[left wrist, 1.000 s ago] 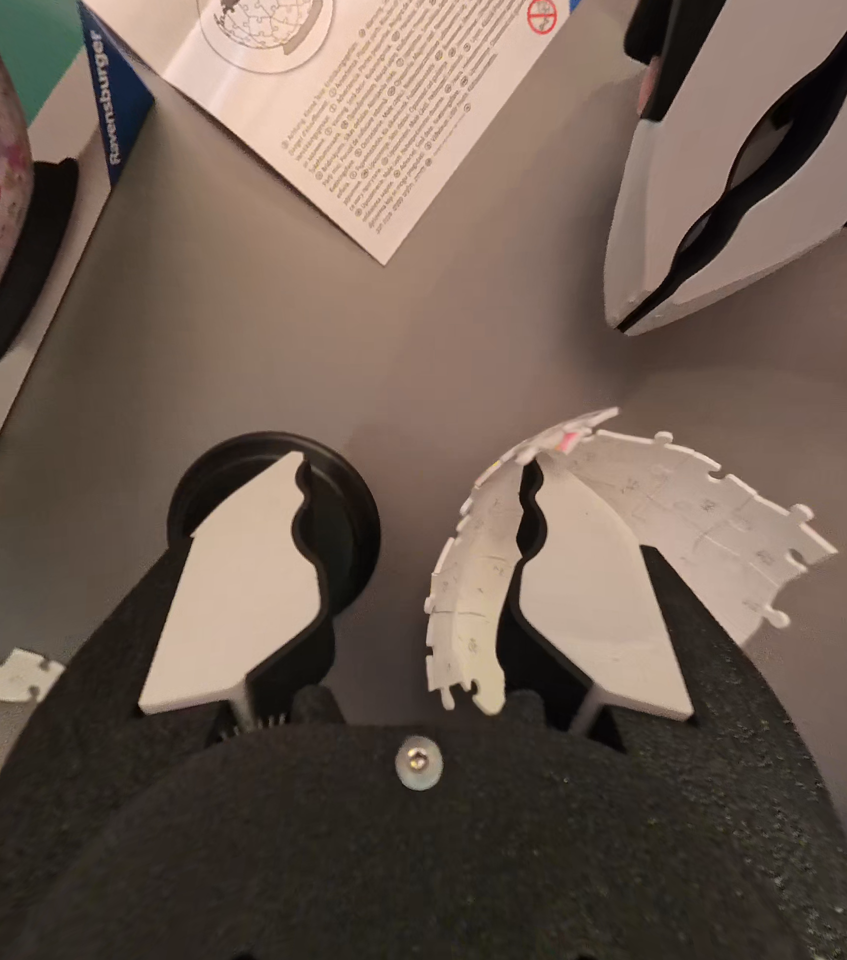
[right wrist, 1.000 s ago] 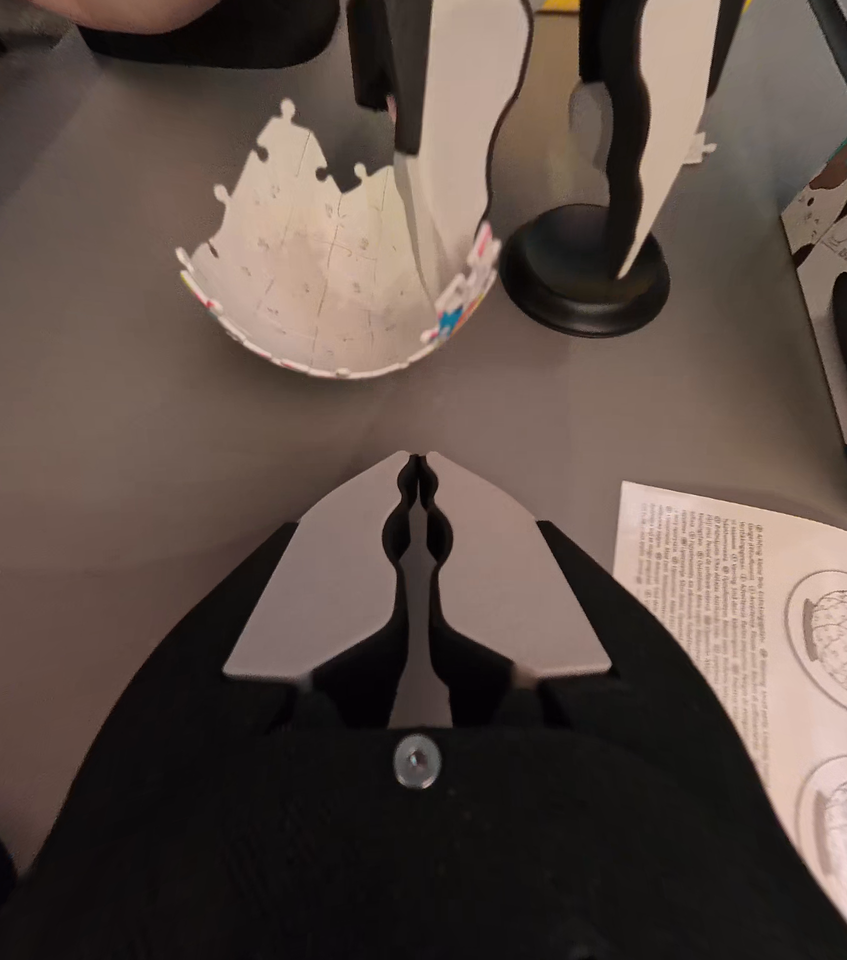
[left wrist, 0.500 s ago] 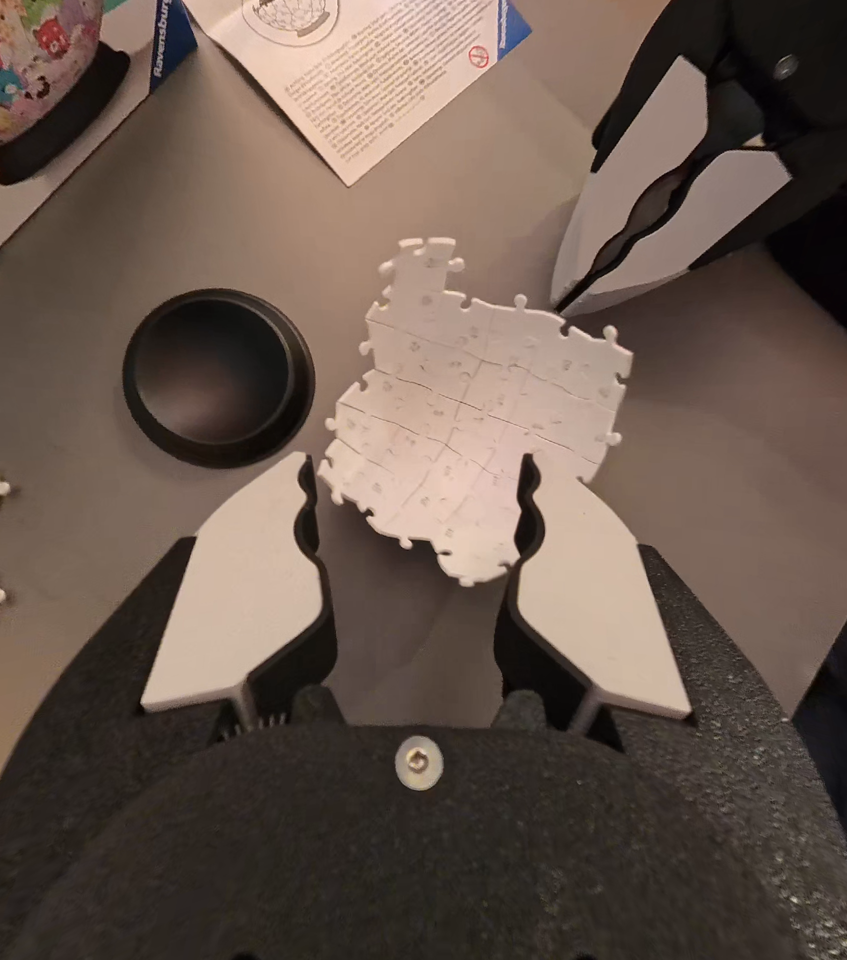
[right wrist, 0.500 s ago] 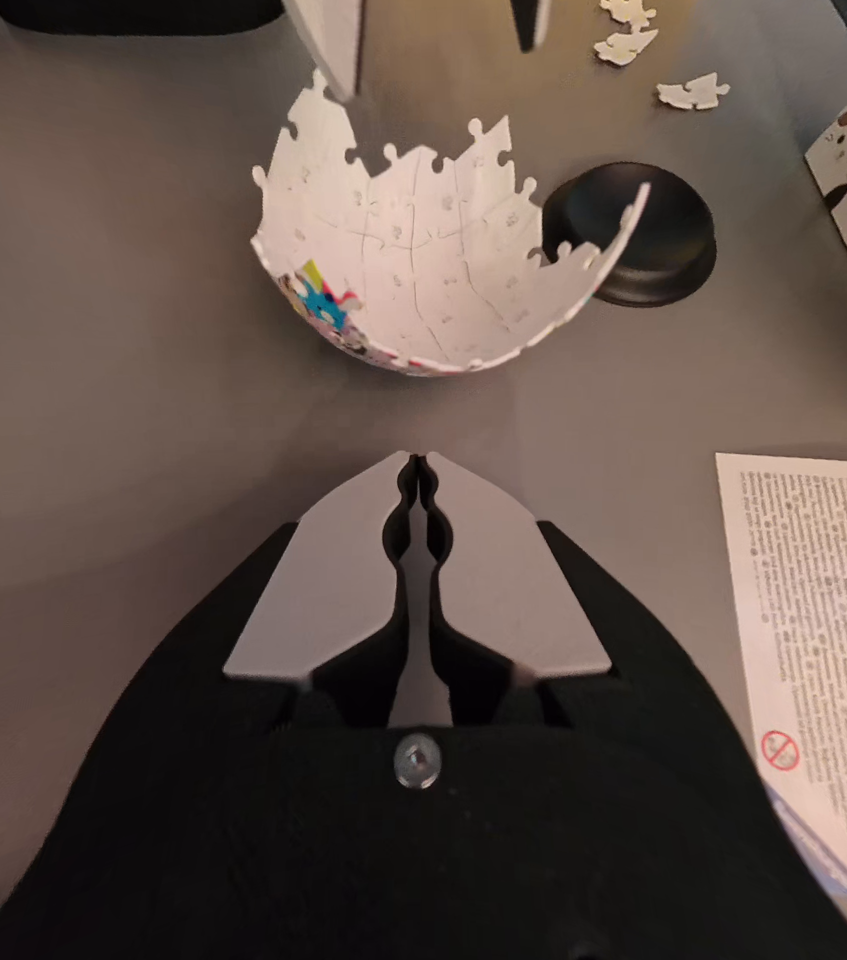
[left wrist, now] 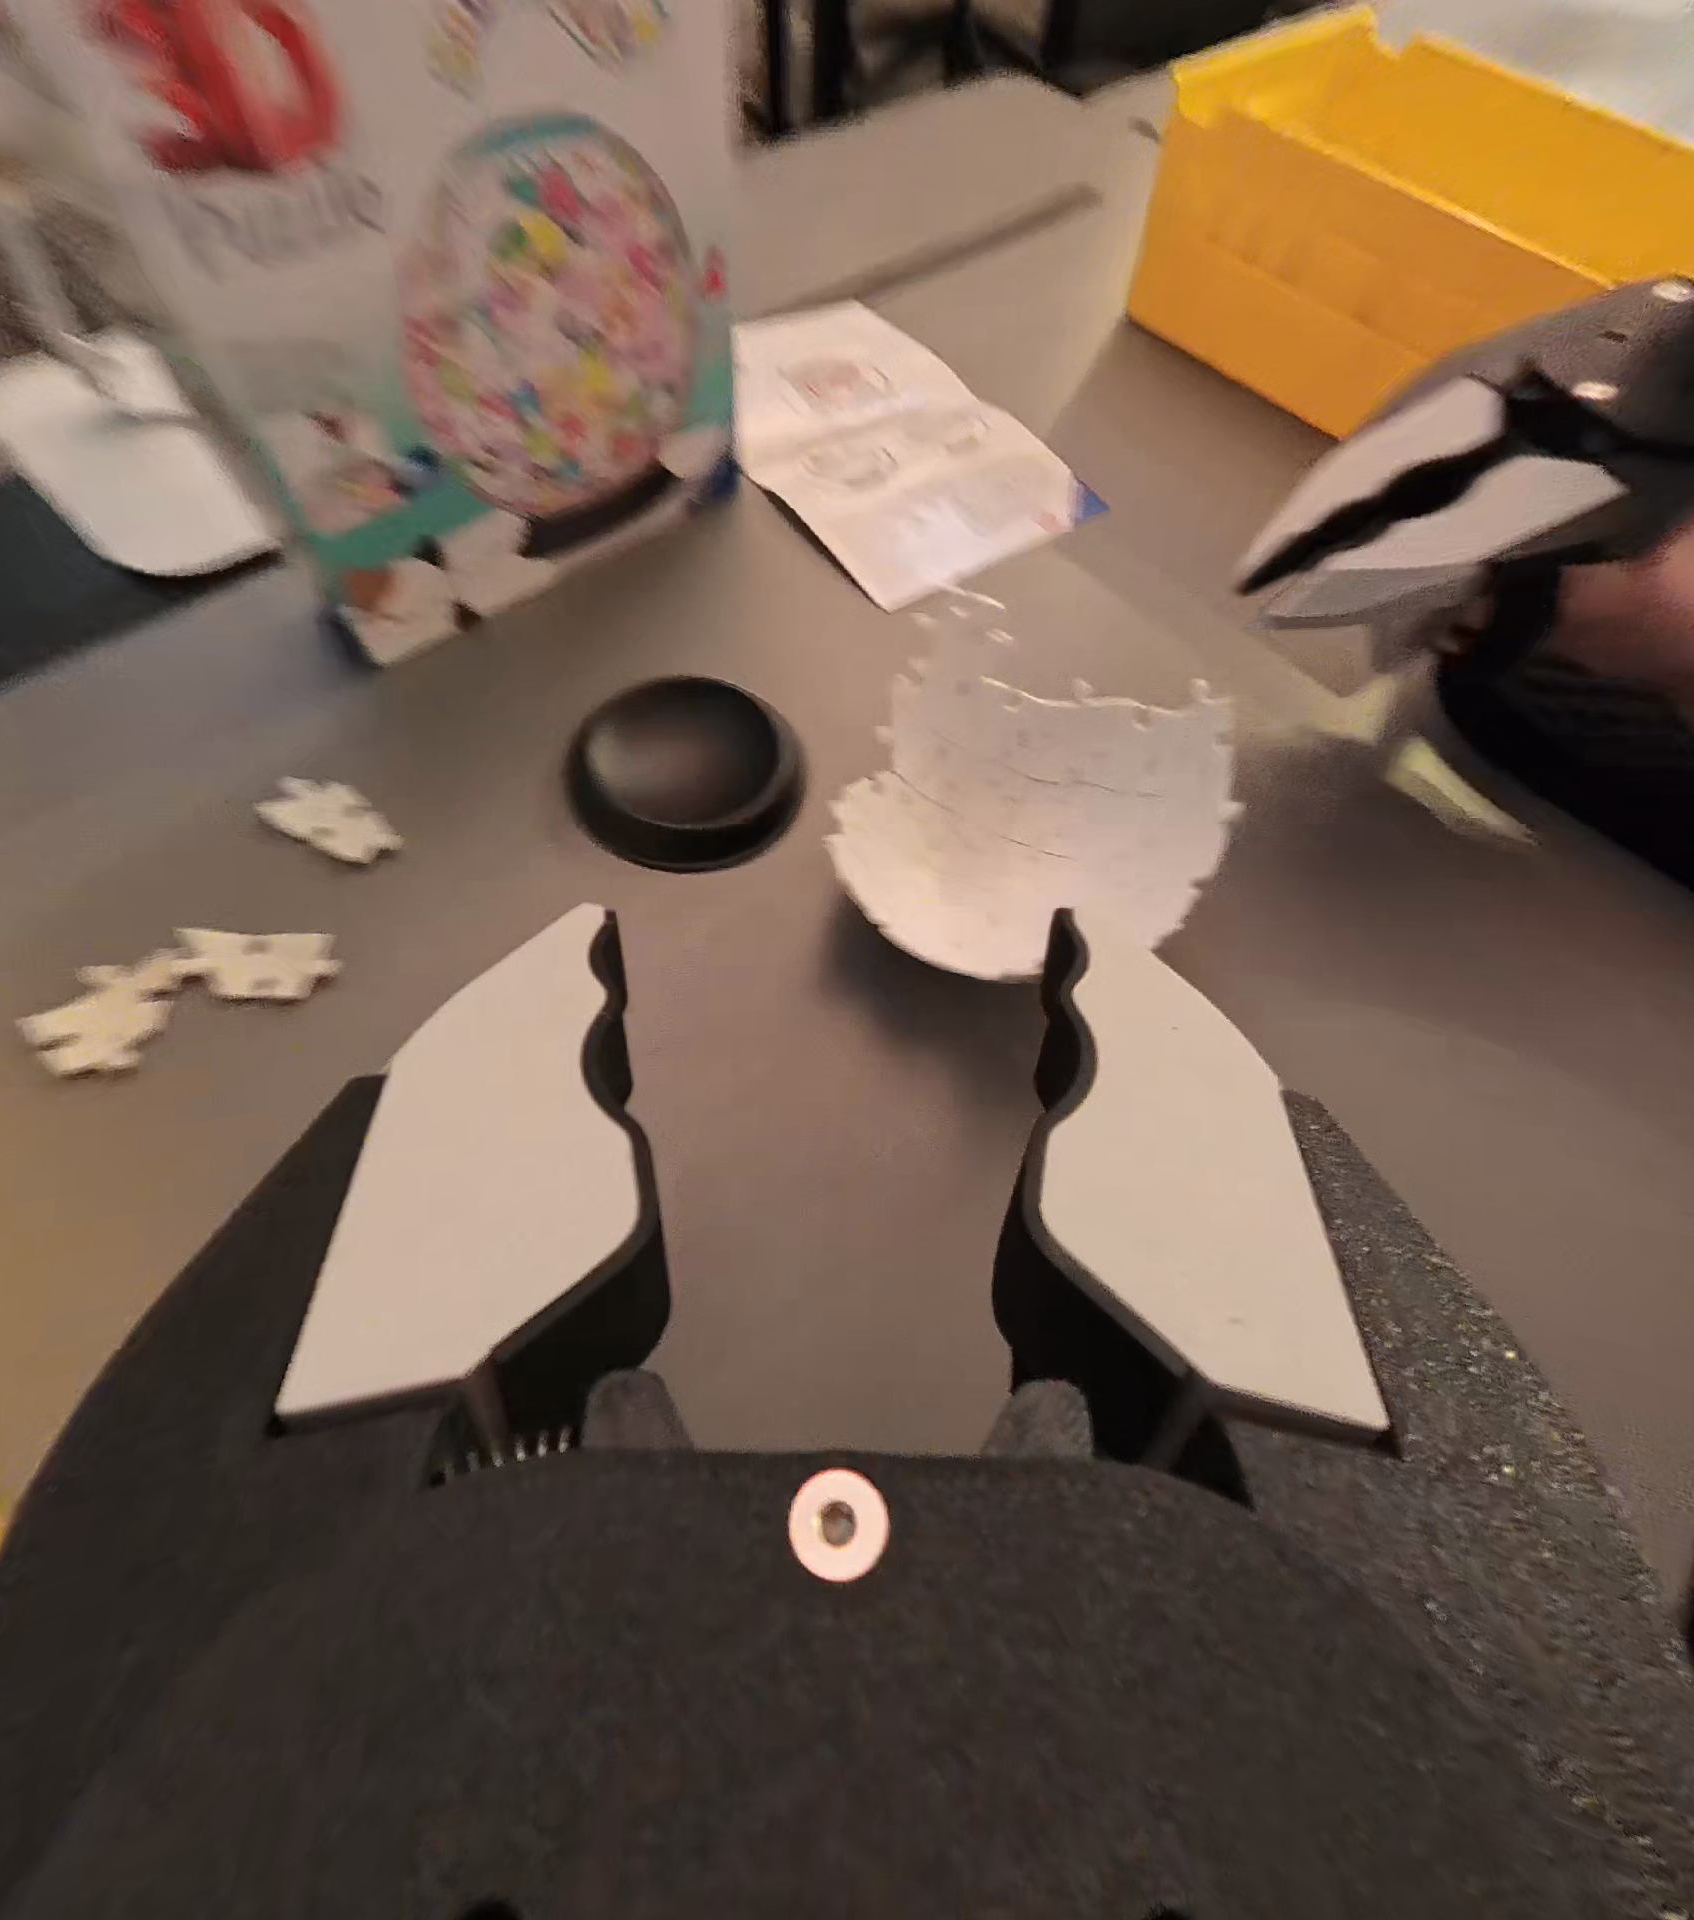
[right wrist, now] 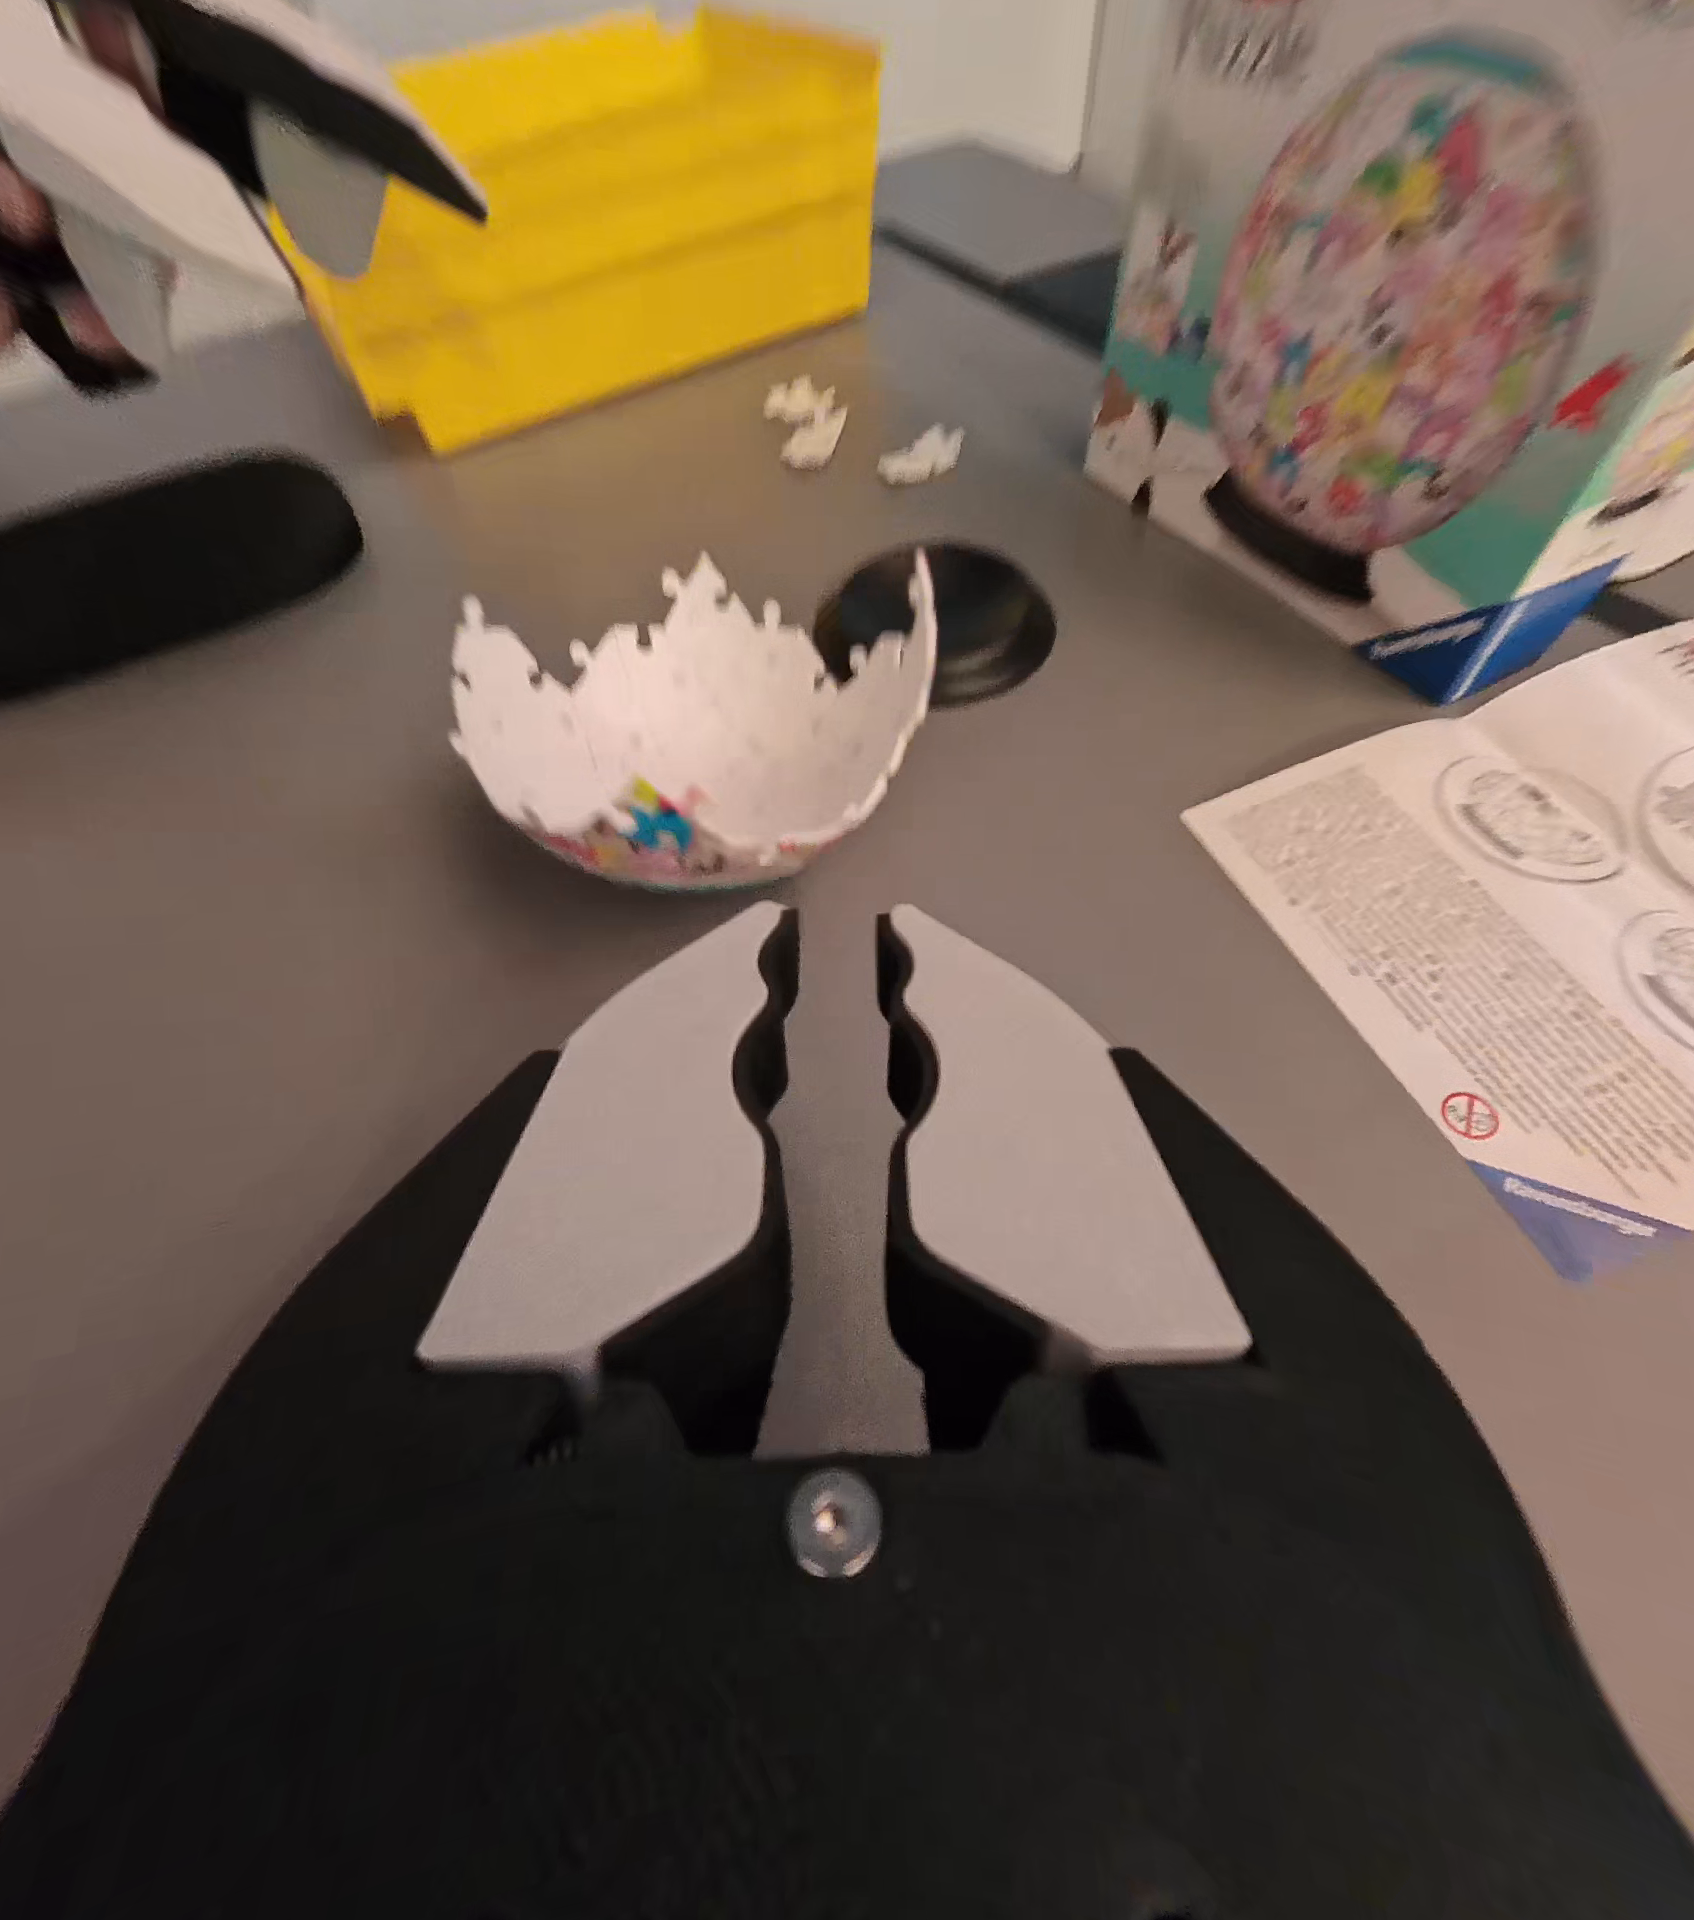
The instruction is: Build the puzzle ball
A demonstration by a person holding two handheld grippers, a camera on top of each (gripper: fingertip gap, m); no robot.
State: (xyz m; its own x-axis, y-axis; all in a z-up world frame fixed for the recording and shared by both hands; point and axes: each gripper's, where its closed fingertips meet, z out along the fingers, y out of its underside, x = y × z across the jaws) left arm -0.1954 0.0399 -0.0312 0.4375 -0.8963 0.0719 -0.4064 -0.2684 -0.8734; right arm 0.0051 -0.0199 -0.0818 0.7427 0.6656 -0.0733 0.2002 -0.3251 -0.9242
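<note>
Left gripper [left wrist: 827,925] gapes wide, right gripper [right wrist: 835,914] barely parted; both empty. Half-built shell [right wrist: 687,748] sits unsupported; a careless nudge could roll or split it.

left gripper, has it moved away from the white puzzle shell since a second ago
Yes. The left gripper has pulled back from the white curved puzzle shell, which sits beside the round black stand.

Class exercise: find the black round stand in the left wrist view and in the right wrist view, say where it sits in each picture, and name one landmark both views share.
Left wrist view: black round stand sits above centre, left of the half-built puzzle shell.
Right wrist view: the stand is right of centre, behind the shell's right rim, partly hidden.
Shared landmark: the instruction leaflet.
</note>
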